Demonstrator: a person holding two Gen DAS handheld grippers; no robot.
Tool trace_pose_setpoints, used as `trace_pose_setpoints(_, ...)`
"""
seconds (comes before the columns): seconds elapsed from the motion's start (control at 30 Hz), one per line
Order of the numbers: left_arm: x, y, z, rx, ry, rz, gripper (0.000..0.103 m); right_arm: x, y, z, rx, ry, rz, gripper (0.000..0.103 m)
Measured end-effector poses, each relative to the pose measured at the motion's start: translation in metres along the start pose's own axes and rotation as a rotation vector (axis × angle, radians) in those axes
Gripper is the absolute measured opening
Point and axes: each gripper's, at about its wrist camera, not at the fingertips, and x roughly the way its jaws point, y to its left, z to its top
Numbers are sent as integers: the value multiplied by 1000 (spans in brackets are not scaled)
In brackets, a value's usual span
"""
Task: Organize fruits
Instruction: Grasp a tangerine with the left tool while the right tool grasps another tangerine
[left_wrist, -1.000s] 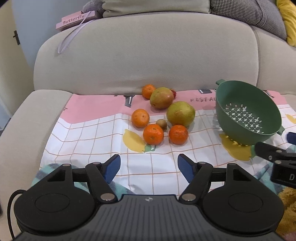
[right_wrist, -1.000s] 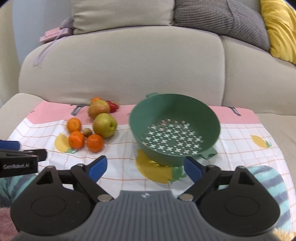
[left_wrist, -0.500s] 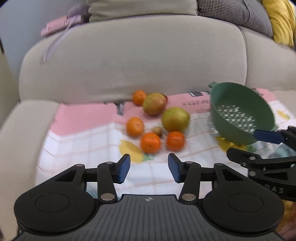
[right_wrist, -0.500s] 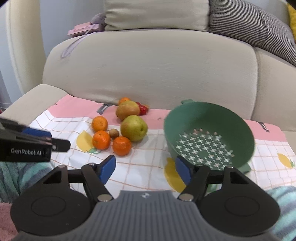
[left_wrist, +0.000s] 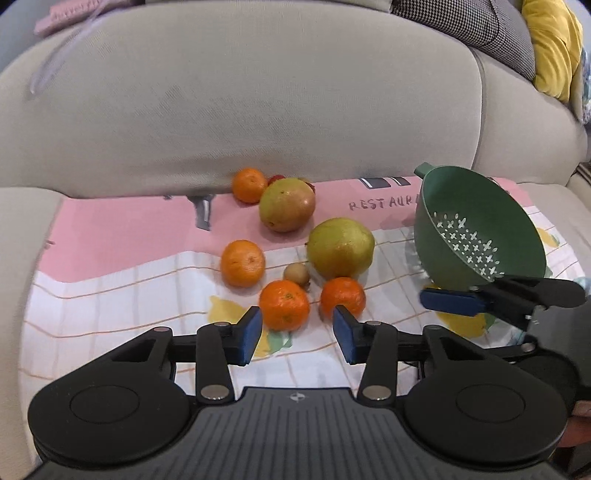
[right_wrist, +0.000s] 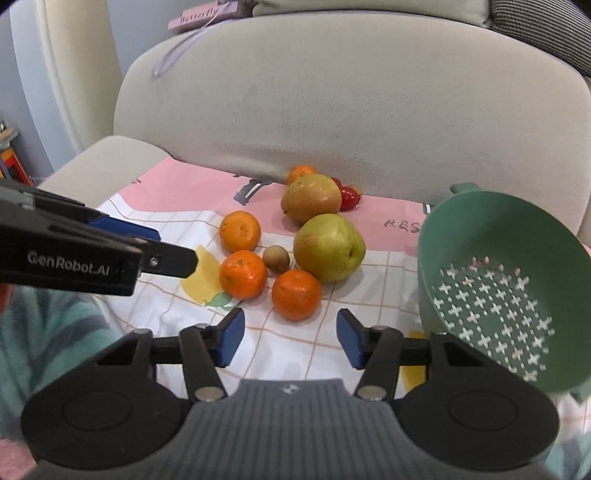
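Left gripper (left_wrist: 297, 334): jaws have just been closing, now half-spread and empty; it has advanced on the nearest mandarin (left_wrist: 284, 304), which sits just beyond its pads.

Right gripper (right_wrist: 290, 336): jaws likewise narrowed, nothing between them; it has swung toward the second front mandarin (right_wrist: 296, 294).

Fruit cluster on the printed cloth (right_wrist: 295, 347): kiwi (right_wrist: 276, 259), green pear (right_wrist: 328, 246), two further mandarins, reddish pear (right_wrist: 311, 198), small red fruit behind. None yet collected.

Green colander (right_wrist: 502, 291): tilted at right, empty. Judged stage: first pickups imminent.
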Motion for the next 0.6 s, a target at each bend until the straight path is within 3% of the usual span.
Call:
trace_pose_setpoints(0.27,44,12,13,-35,101,8,52,43,-8,6,3,69,-6,47)
trace_pose_setpoints(0.6,78,23,17,-83,186,-24,54,72,-13,9,21,89,30,48)
